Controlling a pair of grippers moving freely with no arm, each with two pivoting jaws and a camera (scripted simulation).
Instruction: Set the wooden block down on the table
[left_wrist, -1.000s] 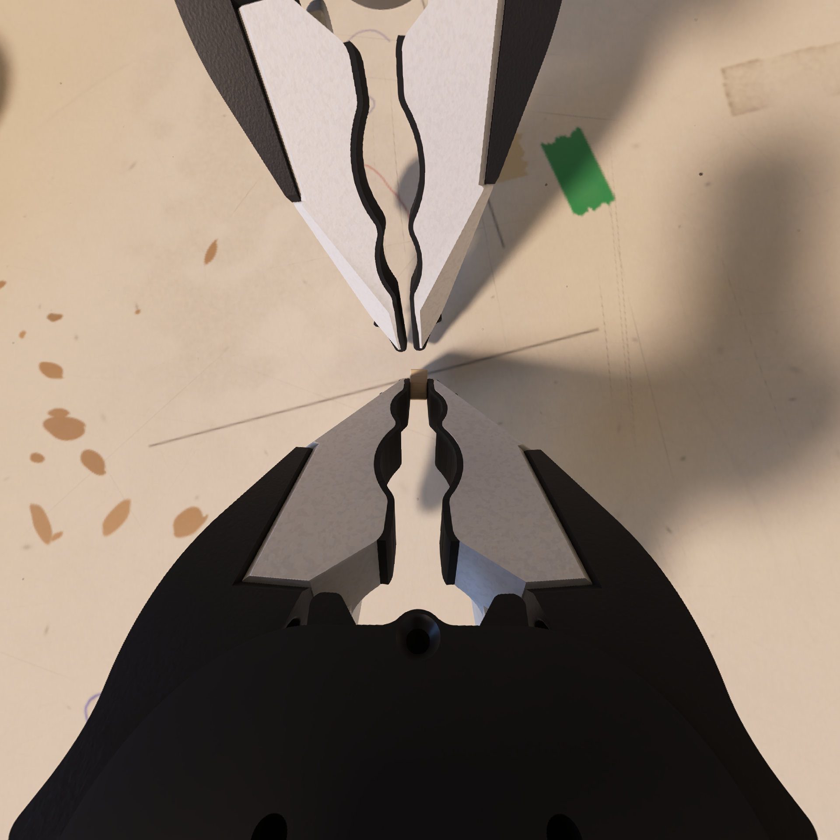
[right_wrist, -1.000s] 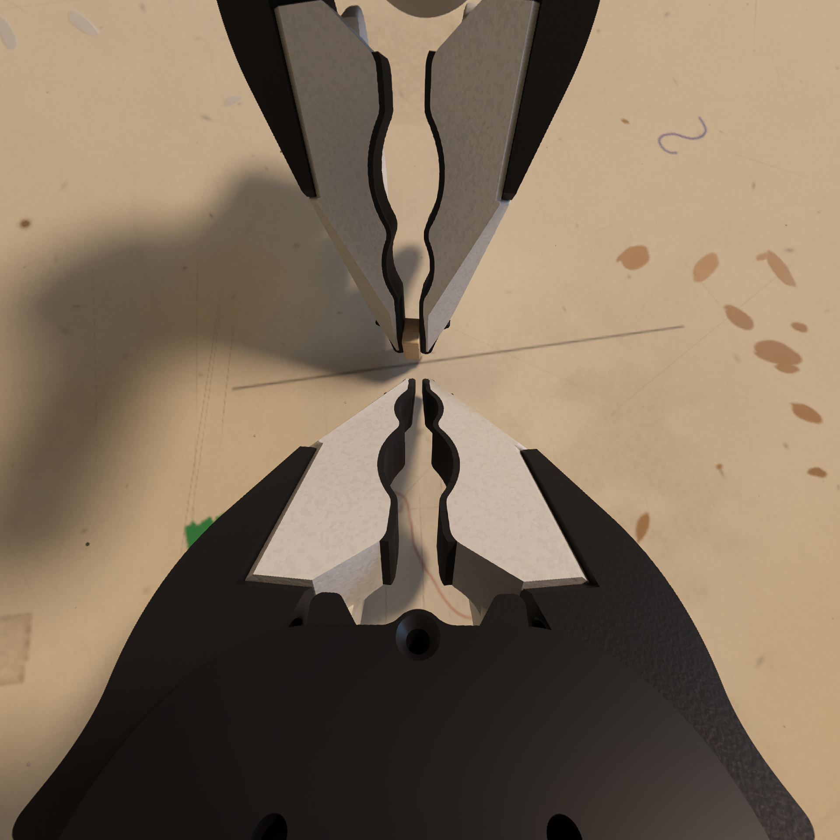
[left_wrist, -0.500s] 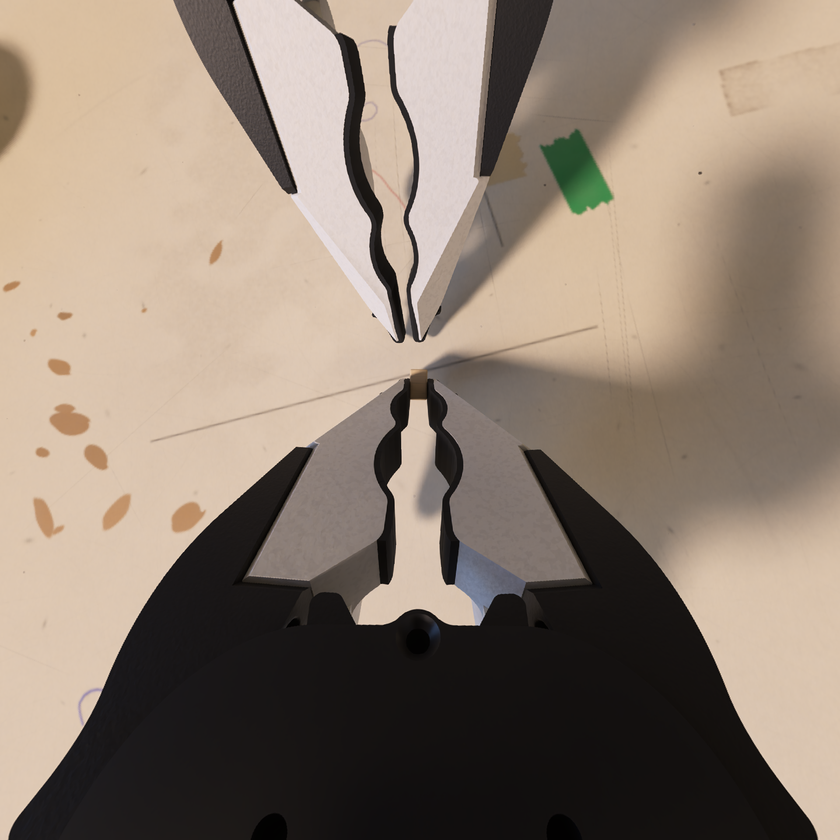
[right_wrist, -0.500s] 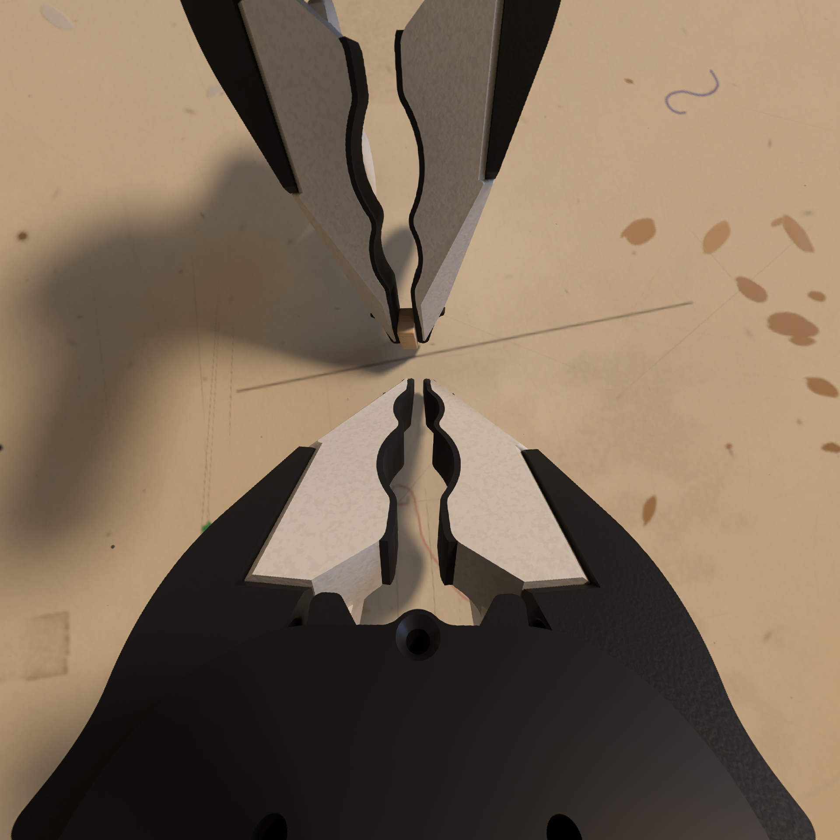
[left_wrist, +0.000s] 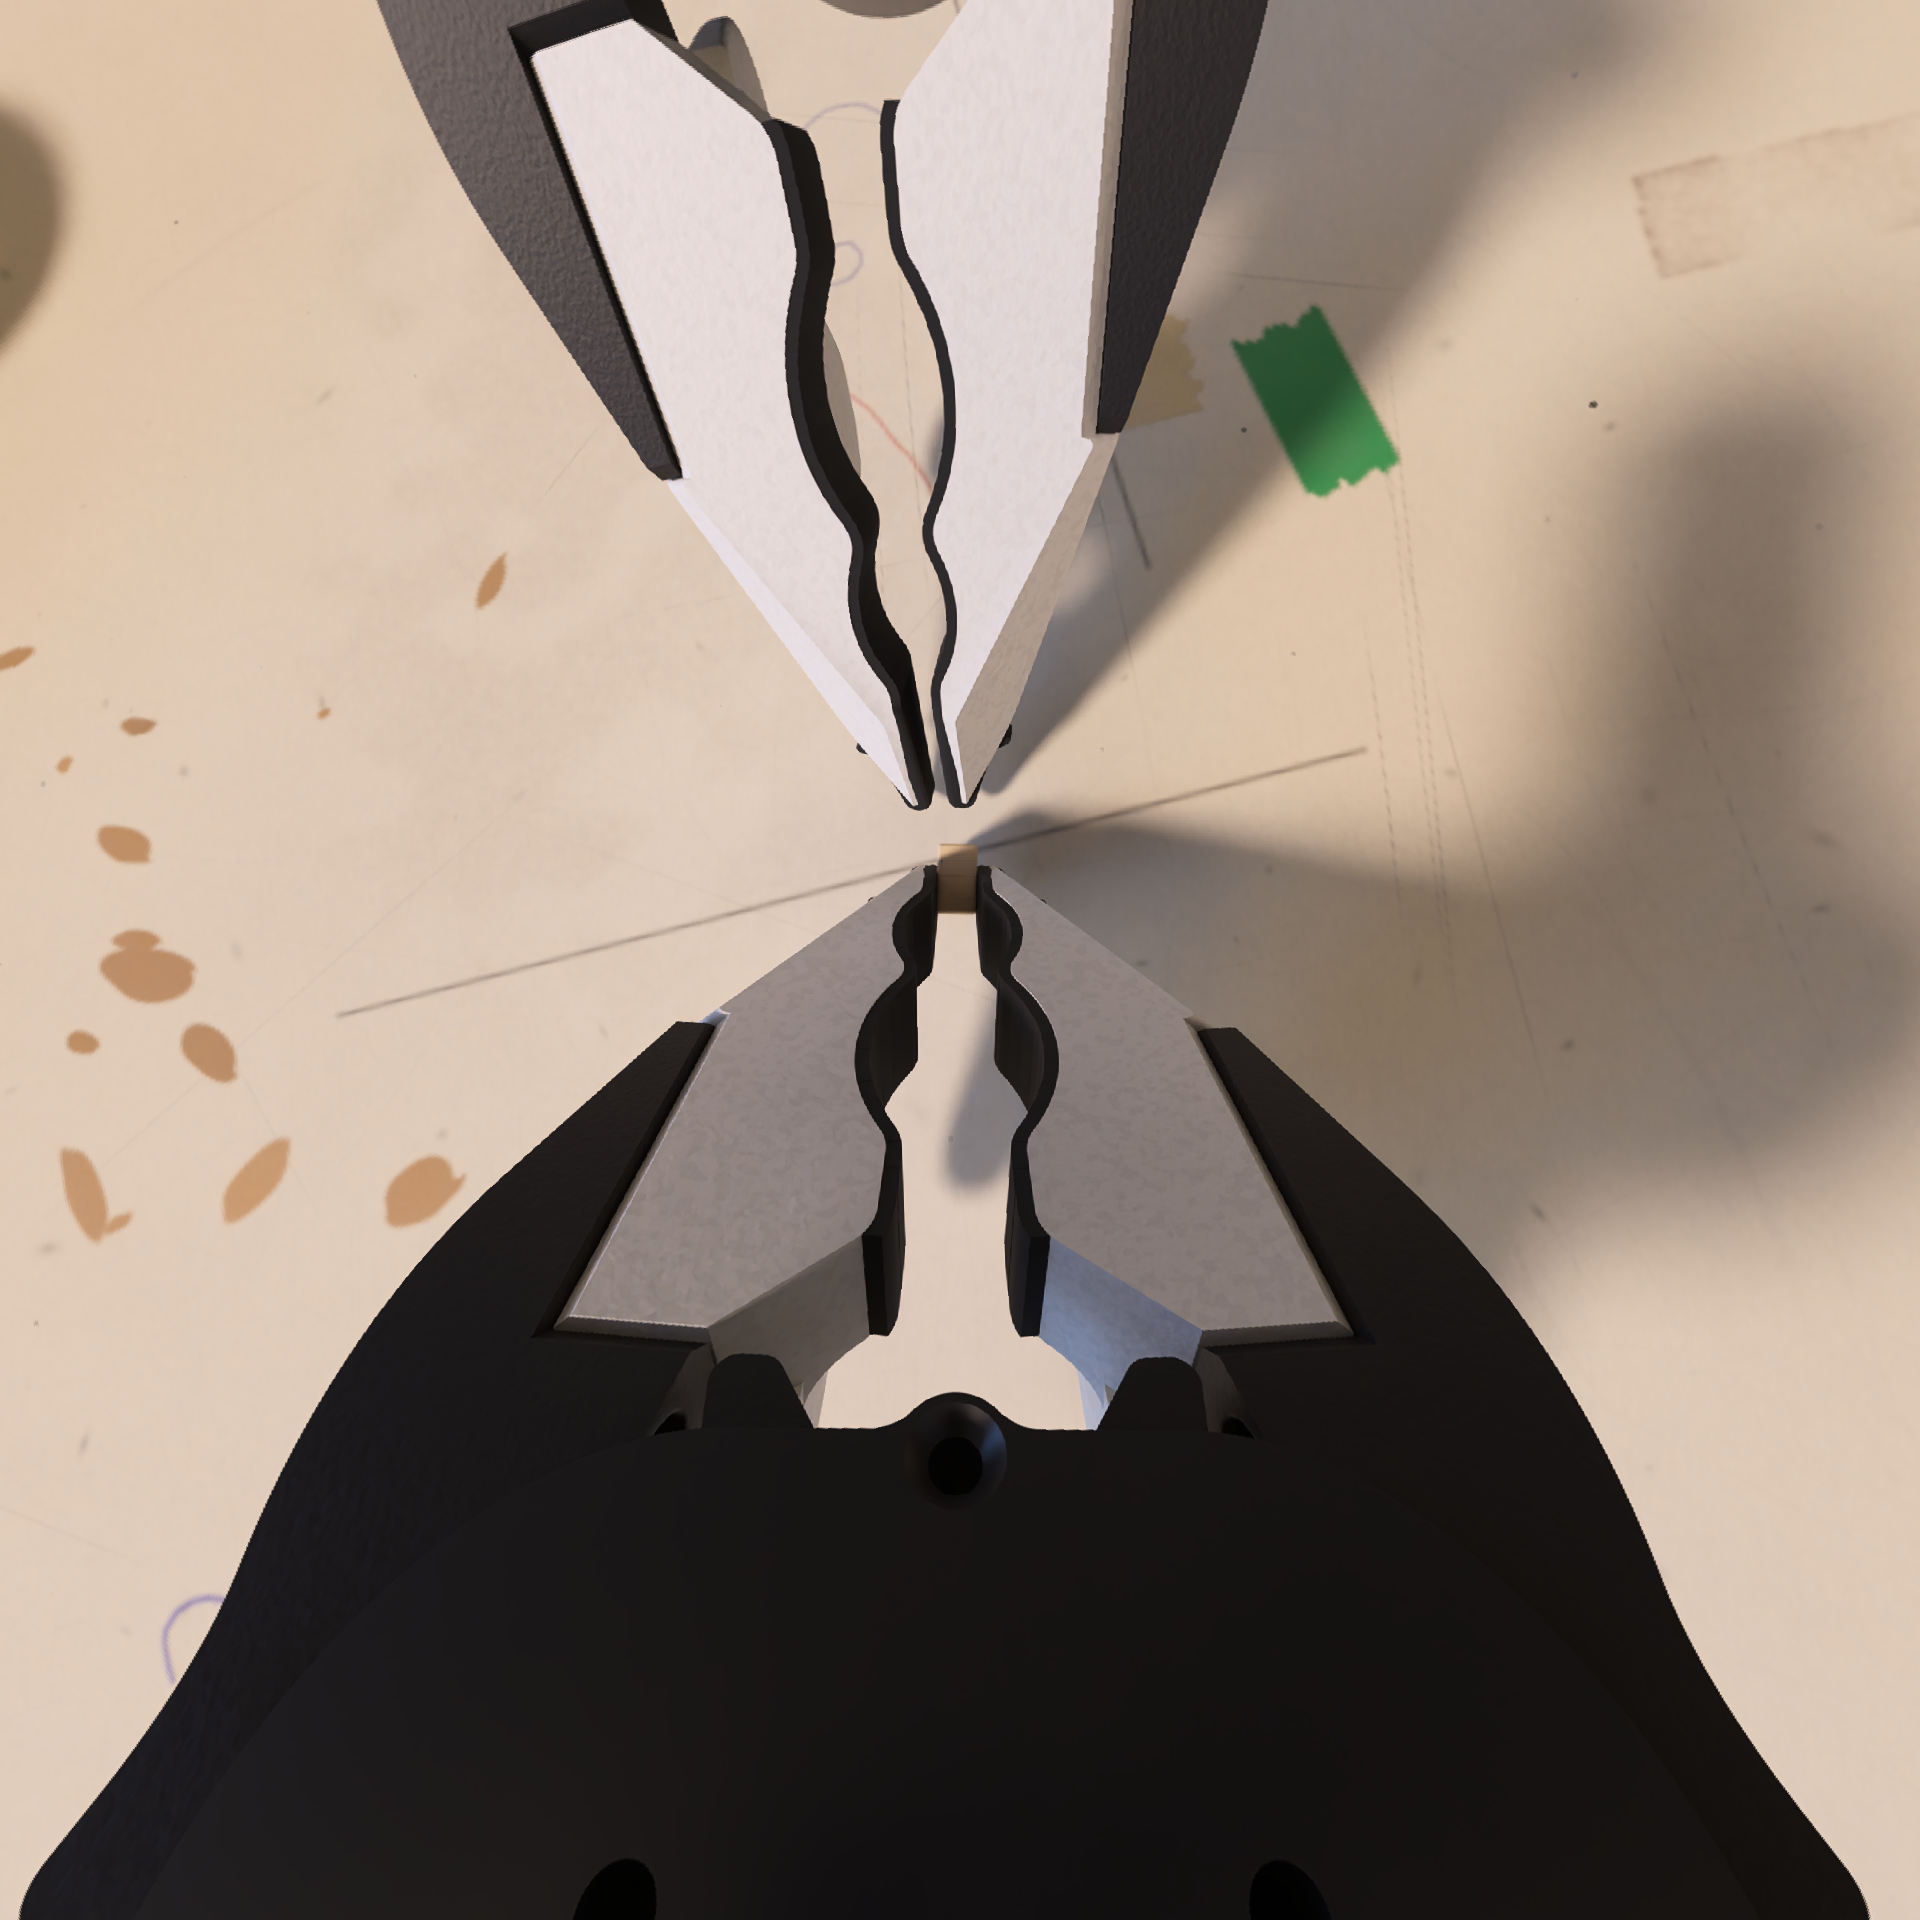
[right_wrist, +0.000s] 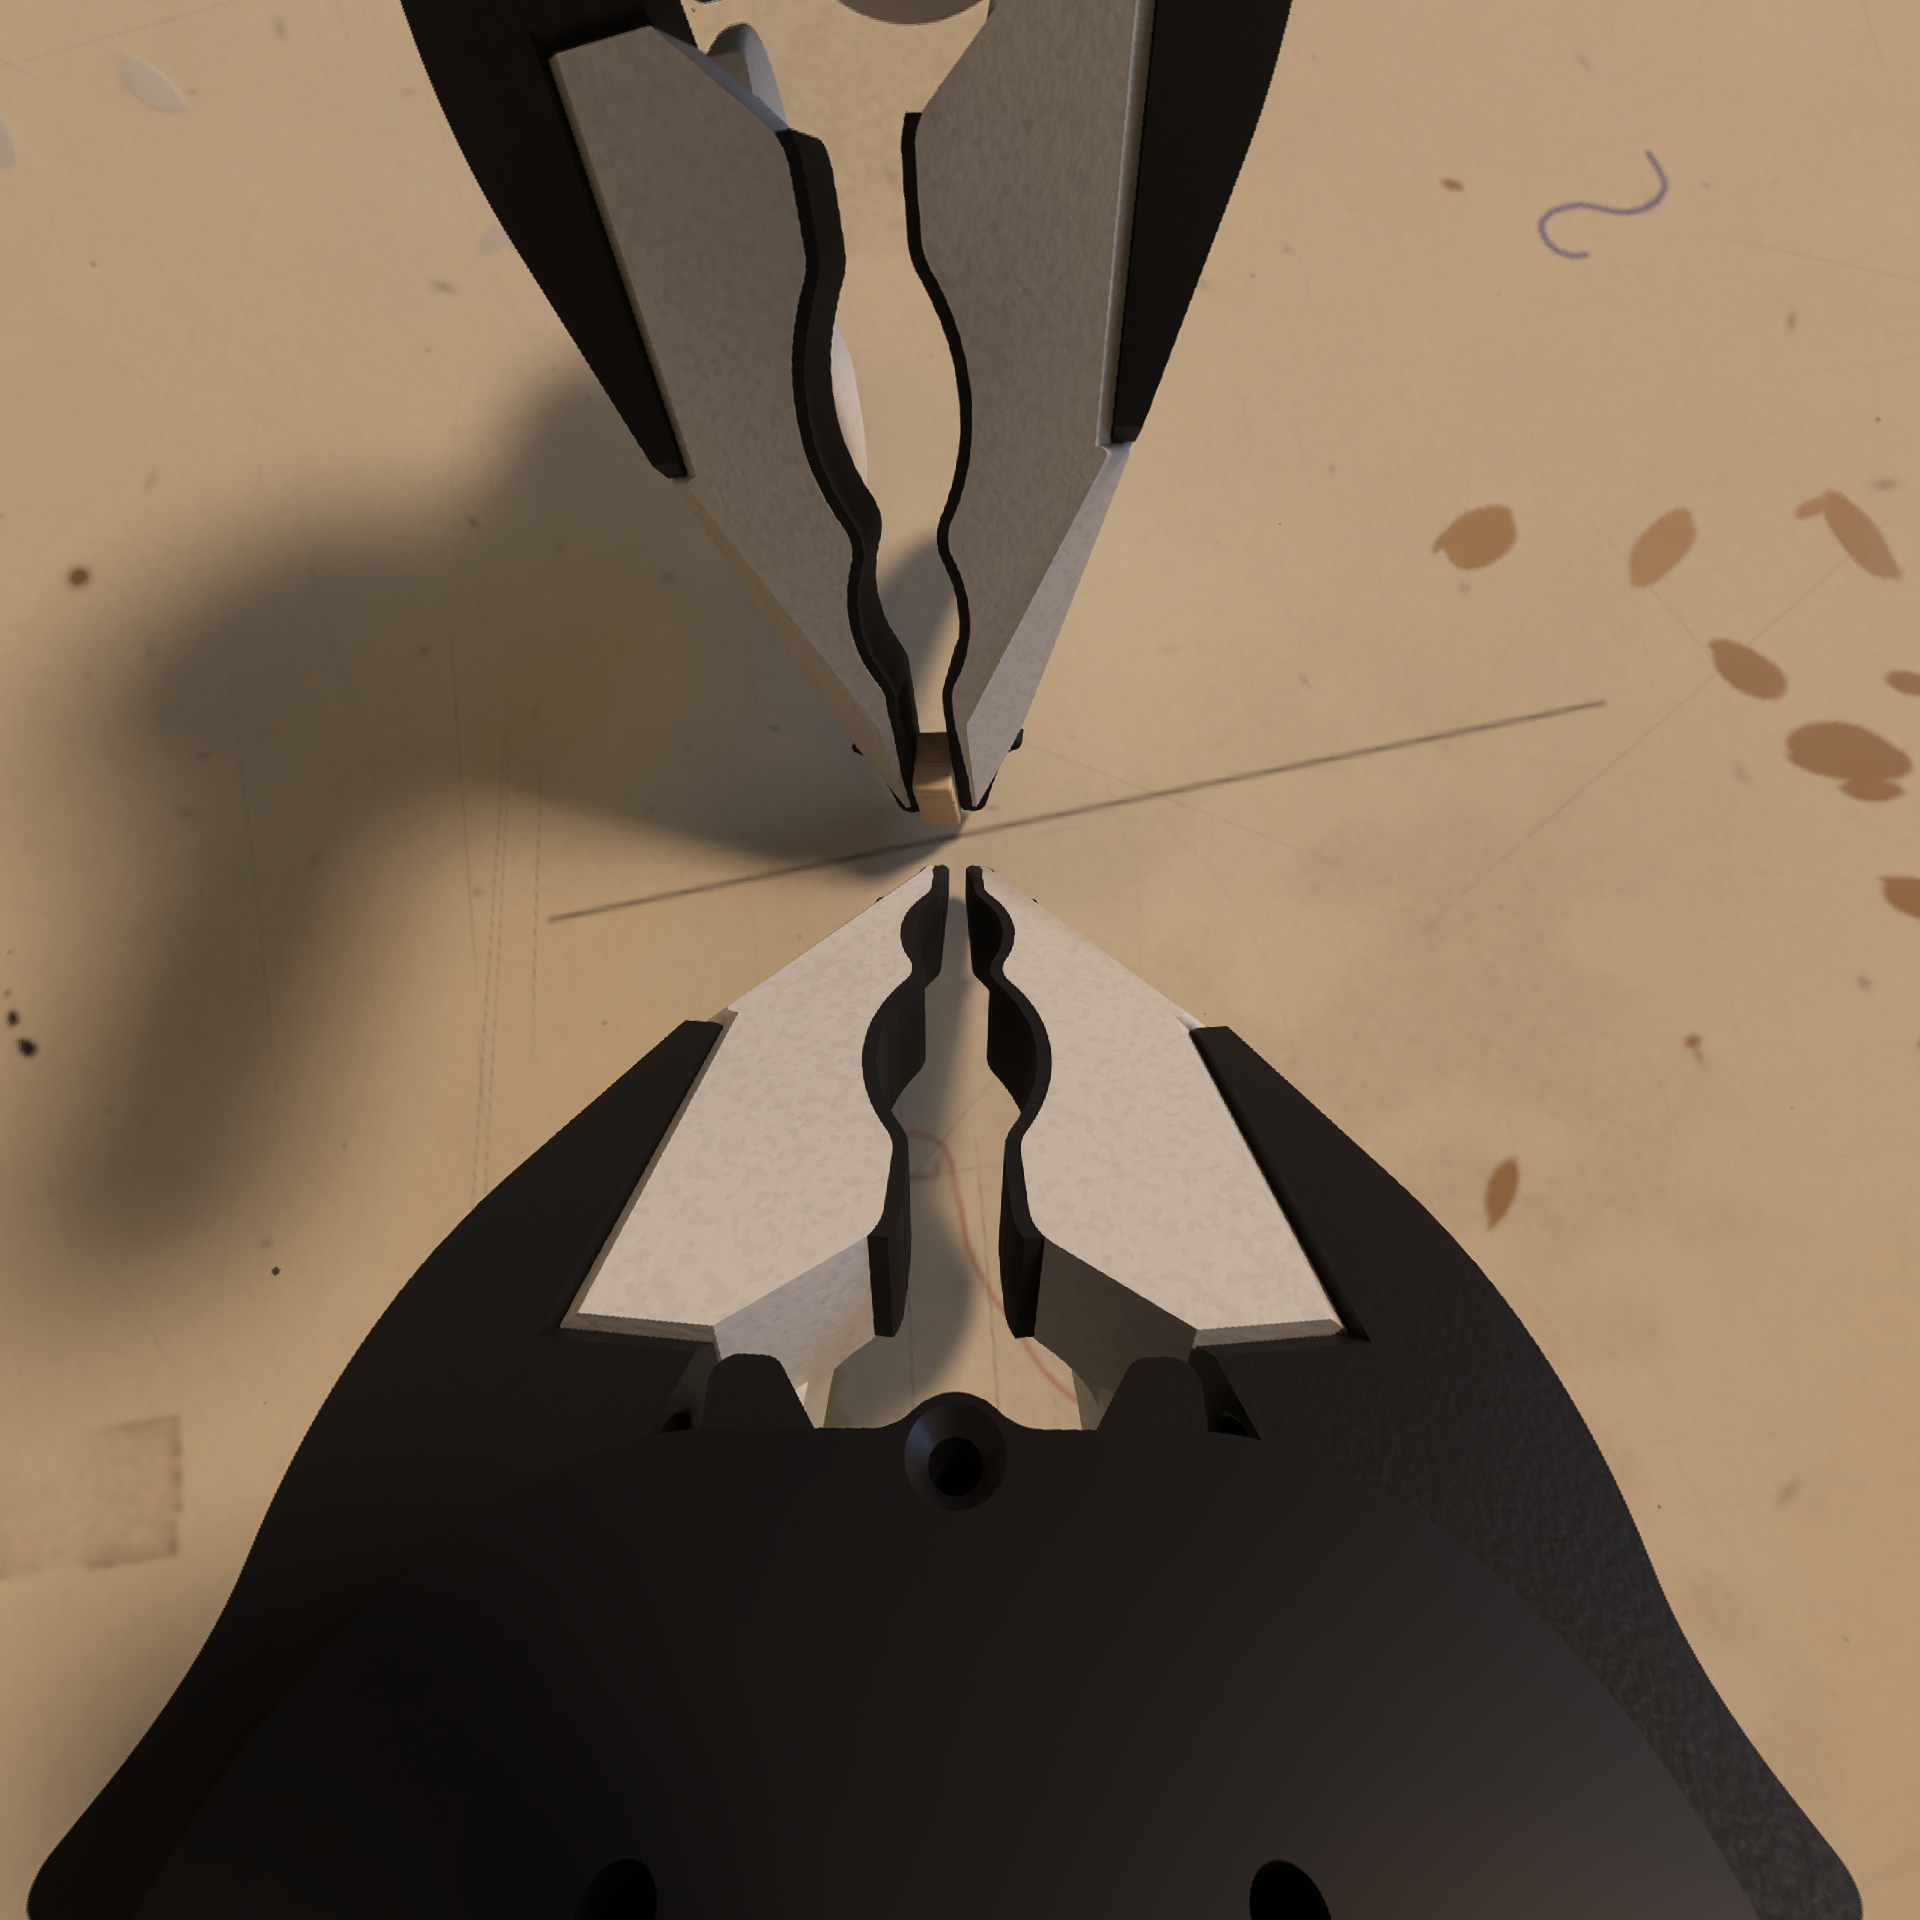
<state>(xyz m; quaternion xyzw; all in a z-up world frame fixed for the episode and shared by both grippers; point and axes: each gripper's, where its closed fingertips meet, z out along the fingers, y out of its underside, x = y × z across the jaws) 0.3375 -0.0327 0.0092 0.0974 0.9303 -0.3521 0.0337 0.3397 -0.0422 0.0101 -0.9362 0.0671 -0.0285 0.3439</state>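
A small light wooden block (left_wrist: 956, 881) is pinched between the fingertips of my left gripper (left_wrist: 957, 878), which is shut on it just above the beige table (left_wrist: 416, 520). In the right wrist view the same block (right_wrist: 940, 792) shows at the tips of the left gripper, which points toward me from the top. My right gripper (right_wrist: 957, 875) is shut and empty, tip to tip with the left one and a small gap apart. It also shows in the left wrist view (left_wrist: 935, 798), just beyond the block.
A strip of green tape (left_wrist: 1314, 400) lies on the table at the right. Brown stains (left_wrist: 145, 971) dot the left side, and they show at the right in the right wrist view (right_wrist: 1844, 753). A thin dark line (left_wrist: 1195, 795) crosses the table under the fingertips.
The two grippers have shifted and tilted slightly against each other. The block stays pinched in the left gripper; the right gripper stays shut.
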